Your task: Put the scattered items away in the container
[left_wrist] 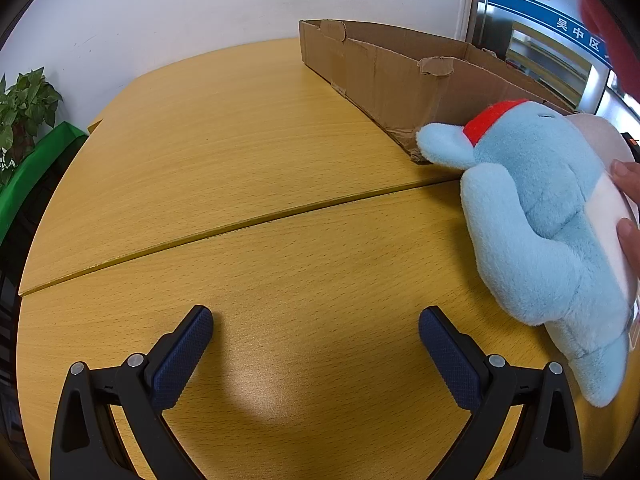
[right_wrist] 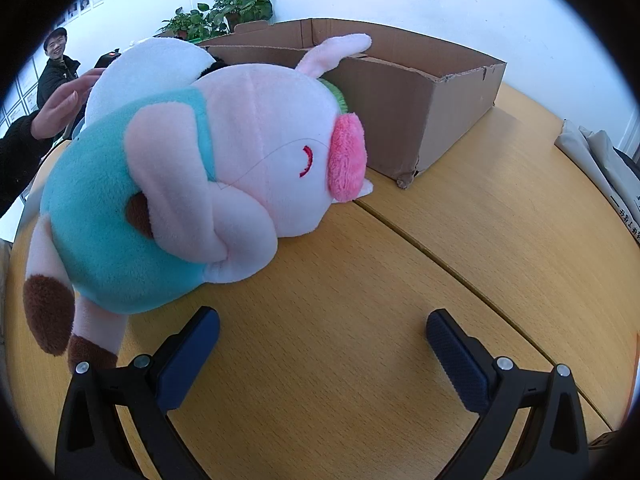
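Observation:
A light blue plush toy (left_wrist: 548, 216) with a red collar lies on the wooden table at the right of the left wrist view, a person's fingers (left_wrist: 628, 184) touching its far side. My left gripper (left_wrist: 316, 332) is open over bare table, left of that toy. In the right wrist view a pink pig plush in a teal outfit (right_wrist: 224, 168) lies on its side in front of the open cardboard box (right_wrist: 420, 100), with a white plush (right_wrist: 148, 64) behind it. My right gripper (right_wrist: 323, 332) stands open just right of the pig's legs, holding nothing.
The cardboard box (left_wrist: 384, 76) stands at the table's far side near the white wall. Potted plants (right_wrist: 224, 12) sit behind it. A person's hand (right_wrist: 60, 108) reaches in at the left, and another person stands further back. Folded fabric (right_wrist: 600, 164) lies at the right edge.

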A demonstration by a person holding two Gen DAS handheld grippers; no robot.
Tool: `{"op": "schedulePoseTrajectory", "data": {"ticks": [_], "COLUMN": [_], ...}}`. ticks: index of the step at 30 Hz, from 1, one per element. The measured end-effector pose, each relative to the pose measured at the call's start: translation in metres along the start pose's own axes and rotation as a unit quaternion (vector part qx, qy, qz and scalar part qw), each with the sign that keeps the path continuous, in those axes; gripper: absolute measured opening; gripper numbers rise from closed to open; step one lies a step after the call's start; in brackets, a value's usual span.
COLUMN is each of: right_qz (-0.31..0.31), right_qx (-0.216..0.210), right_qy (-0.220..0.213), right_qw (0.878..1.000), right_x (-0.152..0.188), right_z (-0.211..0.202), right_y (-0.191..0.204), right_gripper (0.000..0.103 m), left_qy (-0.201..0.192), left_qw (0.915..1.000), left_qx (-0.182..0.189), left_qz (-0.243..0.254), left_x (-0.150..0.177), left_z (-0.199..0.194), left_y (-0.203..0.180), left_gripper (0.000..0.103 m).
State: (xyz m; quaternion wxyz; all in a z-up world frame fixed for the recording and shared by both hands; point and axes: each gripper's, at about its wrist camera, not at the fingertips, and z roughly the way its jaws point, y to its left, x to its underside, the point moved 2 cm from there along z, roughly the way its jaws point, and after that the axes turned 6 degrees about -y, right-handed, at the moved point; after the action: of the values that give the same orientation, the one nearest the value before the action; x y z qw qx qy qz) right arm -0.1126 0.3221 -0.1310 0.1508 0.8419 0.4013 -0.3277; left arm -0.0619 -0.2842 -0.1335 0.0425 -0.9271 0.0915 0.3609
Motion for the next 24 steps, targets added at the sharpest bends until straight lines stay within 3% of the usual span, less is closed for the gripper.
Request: {"op": "schedulePoseTrajectory", "data": {"ticks": [24], "right_qz": [0.000], "right_qx": [0.000], "right_qy": [0.000], "right_qw": [1.000], "right_x": [0.0002], "right_z": [-0.0006], "right_y": [0.0008], "right_gripper": [0.103], "left_qy": [0.000], "left_qw": [1.0000], "left_qx": [0.000], "left_qz": [0.000], "left_x": [0.0043], "left_z": [-0.0003], "left_y": [-0.0020], "left_gripper": [0.103]}}
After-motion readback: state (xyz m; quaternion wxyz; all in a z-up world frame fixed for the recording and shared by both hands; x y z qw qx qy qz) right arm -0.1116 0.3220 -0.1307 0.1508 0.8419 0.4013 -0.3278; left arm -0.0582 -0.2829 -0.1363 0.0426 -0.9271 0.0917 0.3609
